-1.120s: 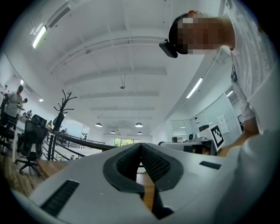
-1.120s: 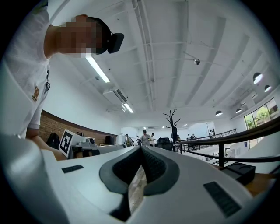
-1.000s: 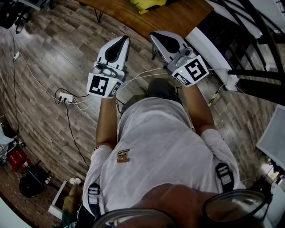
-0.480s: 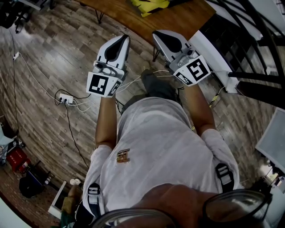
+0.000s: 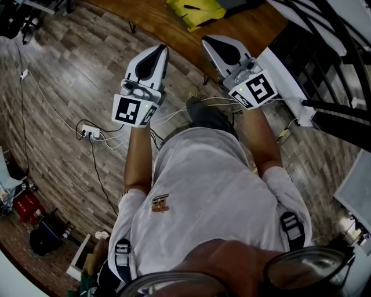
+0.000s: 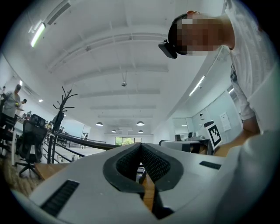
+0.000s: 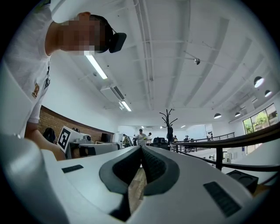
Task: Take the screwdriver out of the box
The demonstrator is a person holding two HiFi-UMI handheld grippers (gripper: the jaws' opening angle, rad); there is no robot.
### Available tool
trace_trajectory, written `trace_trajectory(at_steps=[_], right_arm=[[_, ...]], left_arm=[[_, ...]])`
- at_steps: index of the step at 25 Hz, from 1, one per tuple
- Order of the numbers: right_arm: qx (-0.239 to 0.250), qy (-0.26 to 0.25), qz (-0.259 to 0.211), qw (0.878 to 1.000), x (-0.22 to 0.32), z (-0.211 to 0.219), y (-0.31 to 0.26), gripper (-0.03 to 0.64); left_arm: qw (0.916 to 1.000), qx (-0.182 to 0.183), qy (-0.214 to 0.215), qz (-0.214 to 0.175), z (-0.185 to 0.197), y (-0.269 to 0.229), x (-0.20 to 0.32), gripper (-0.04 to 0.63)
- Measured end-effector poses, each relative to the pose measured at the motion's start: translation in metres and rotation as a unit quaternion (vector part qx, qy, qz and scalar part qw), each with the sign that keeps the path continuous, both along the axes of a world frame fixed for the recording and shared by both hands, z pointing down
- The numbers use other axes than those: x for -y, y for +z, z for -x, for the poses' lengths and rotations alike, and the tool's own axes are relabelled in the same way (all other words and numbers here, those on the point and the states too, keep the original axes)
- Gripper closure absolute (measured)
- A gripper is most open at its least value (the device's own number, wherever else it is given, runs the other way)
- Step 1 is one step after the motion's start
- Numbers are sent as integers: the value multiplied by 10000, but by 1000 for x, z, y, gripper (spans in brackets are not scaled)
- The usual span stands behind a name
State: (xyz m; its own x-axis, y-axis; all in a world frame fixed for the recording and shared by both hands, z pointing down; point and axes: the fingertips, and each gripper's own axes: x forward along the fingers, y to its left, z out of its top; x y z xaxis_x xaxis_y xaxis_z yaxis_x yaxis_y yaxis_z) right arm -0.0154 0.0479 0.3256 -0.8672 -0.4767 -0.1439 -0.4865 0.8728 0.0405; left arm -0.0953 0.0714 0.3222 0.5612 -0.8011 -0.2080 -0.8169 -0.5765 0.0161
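Observation:
A yellow box (image 5: 196, 10) lies on the wooden table (image 5: 237, 26) at the top edge of the head view, partly cut off by the frame. No screwdriver can be made out. My left gripper (image 5: 162, 50) is held over the floor, short of the table, its jaws closed tip to tip with nothing between them (image 6: 140, 145). My right gripper (image 5: 205, 42) reaches the table's near edge and is likewise shut and empty (image 7: 141, 148). Both gripper views look up at the ceiling and the far hall, not at the table.
A power strip (image 5: 87, 132) with white cables lies on the wood floor at the left. A white ledge (image 5: 284, 66) and black railing (image 5: 333, 40) run along the right. Bags and clutter (image 5: 26, 209) sit at the lower left. A coat stand (image 6: 61, 107) is far off.
The table and yellow box have come further into the head view. The right gripper has shifted slightly right and toward the table. The left gripper has barely moved.

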Motion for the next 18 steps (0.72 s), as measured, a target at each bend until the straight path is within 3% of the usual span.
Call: trace_trajectory(at_steps=[18], right_arm=[[-303, 136, -235, 9992, 193, -10, 10, 584]], left_arm=[[9997, 136, -162, 98, -2, 13, 192, 577]])
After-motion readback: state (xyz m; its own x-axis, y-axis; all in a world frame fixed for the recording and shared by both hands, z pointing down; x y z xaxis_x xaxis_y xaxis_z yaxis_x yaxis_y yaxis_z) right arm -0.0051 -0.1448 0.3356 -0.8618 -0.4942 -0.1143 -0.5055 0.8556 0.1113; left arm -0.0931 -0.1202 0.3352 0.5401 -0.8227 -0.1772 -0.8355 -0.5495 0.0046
